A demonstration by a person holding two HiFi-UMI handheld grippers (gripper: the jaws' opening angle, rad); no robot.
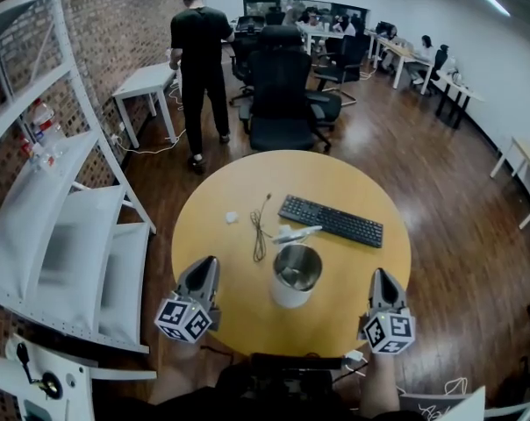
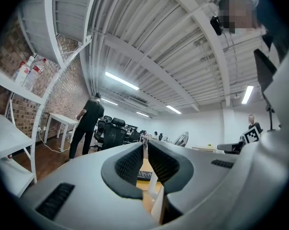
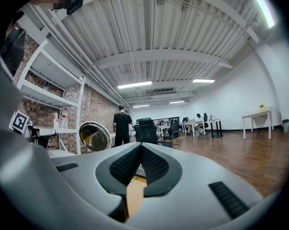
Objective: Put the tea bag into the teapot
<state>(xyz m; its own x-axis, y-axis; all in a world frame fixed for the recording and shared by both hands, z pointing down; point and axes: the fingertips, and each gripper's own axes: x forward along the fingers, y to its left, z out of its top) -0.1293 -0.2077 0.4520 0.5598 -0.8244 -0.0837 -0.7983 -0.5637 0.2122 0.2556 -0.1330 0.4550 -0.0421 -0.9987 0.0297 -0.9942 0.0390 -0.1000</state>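
Just beyond teapot [image 1: 289,296], tea bag [image 1: 297,233] (head view only)

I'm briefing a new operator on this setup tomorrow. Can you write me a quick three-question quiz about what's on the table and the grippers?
1. True or false: the tea bag is already inside the teapot.
2. Which thing lies on the table to the left of the tea bag in the head view? A) a cable B) a phone C) a spoon
3. Fill in: the jaws of the right gripper are ____, with nothing between them.

Key:
1. False. It lies on the table between the keyboard and the teapot.
2. A
3. shut
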